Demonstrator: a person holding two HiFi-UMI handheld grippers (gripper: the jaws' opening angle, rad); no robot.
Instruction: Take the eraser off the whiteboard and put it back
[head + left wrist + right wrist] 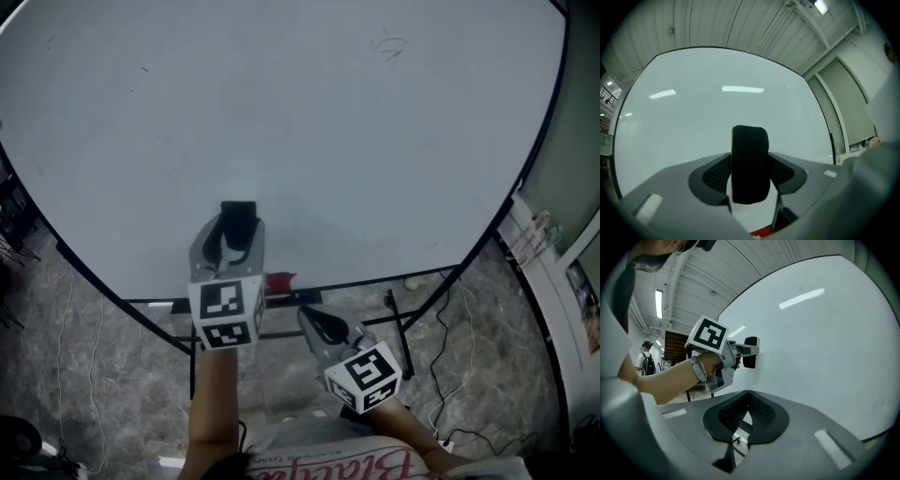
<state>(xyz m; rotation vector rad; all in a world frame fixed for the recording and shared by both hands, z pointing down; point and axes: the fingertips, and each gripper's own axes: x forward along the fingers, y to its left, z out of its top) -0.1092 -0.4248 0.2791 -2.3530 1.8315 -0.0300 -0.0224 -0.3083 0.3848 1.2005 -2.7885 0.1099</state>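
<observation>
Left claw [235, 231] level — clamping eraser [239, 212] at whiteboard [281, 112], right claw [309, 316] lower, pinched together

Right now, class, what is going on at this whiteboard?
A person is working with a handheld tool in each hand. The left tool grips a black eraser, held right at the whiteboard near its lower edge. The right tool hangs lower, shut and empty, taking no part.

One whiteboard [281, 112], one eraser [238, 214], two tongs: left tongs [234, 236], right tongs [311, 319].
</observation>
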